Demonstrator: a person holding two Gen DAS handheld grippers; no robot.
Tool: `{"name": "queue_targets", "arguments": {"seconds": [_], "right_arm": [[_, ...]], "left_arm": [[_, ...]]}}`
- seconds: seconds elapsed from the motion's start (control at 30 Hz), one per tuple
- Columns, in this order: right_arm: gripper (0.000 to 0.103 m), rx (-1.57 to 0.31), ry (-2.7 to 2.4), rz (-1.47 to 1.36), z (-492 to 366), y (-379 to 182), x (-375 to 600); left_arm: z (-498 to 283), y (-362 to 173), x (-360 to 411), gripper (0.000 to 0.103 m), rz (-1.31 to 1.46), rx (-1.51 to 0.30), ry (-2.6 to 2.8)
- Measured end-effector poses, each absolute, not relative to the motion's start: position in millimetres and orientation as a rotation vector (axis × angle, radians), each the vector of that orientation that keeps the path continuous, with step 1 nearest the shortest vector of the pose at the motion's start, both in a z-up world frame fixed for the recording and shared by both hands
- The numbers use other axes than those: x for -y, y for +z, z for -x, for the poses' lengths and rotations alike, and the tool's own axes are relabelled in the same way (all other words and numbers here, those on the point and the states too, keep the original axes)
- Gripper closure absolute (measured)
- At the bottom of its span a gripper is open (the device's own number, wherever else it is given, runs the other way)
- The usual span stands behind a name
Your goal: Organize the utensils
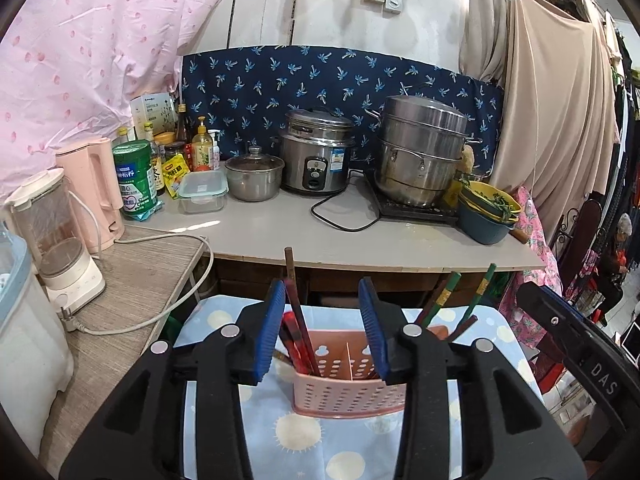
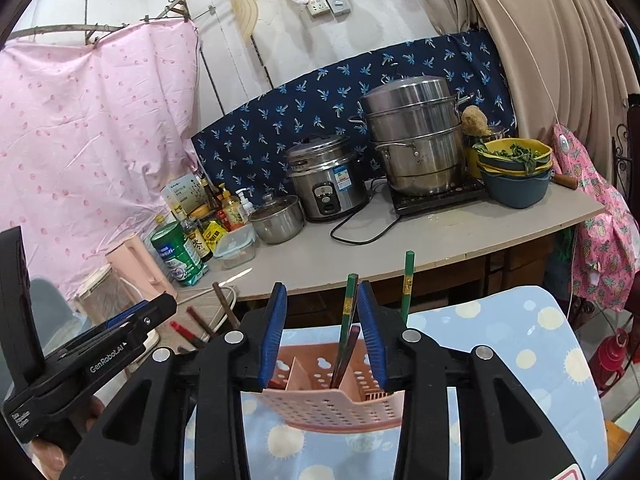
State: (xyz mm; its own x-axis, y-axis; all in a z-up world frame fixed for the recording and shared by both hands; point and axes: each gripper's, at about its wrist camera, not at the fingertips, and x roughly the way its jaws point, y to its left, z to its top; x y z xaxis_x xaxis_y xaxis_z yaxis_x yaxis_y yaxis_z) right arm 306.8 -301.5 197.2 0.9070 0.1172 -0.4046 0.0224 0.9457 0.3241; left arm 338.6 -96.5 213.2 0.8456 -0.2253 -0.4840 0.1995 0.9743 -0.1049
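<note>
Cluttered kitchen counter point(image 1: 360, 240) fills the far view beyond both sets of fingers, carrying a stacked steel steamer point(image 1: 420, 152), a rice cooker point(image 1: 316, 152), a small lidded pot point(image 1: 254, 178) and a crowd of bottles and tins. Nearer, under the fingers, lies a blue cloth with pale dots point(image 1: 304, 440), and on it stands a pink perforated caddy point(image 1: 344, 384) split by a thin divider into compartments.

Both grippers hang just above this caddy. The left gripper point(image 1: 326, 332) has its blue pads spread apart with nothing pinched; a bundle of red and brown chopsticks point(image 1: 298, 332) stands in the caddy's left compartment, leaning close against the inner face of the left finger, though I cannot tell whether it touches. The right gripper point(image 2: 322, 332) is likewise spread and pinches nothing; a green chopstick and a dark one point(image 2: 346, 332) rise between its fingers from the right compartment, near the right-hand pad. Another green chopstick point(image 2: 408, 284) stands just outside that pad.

Judging by looks, the chopsticks are light, stiff and smooth, so they may slip or pivot in a loose pinch. A hold around mid-length, across the shaft, should keep them from swinging. The caddy seems light plastic and likely to tip or slide if a stick drags on its rim.
</note>
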Motion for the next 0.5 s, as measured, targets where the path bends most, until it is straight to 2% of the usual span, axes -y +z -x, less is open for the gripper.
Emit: {"name": "queue_targets", "arguments": {"seconds": [0.17,0.43,0.5], "right_arm": [[0.058,-0.434,0.053,-0.322,-283.6,198.4,293.8],[0.054,-0.461,0.042,-0.316,-248.2,186.9,287.4],[0.049,-0.465,0.033,-0.300,-239.8,184.4,285.1]], "left_arm": [[-318.7,212.2,94.7,0.053,0.041,-0.523,-0.215],[-284.9,202.9,88.7,0.051,0.023,-0.547,-0.207],[-277.2,200.2,87.5,0.048,0.014,-0.552,-0.200]]}}
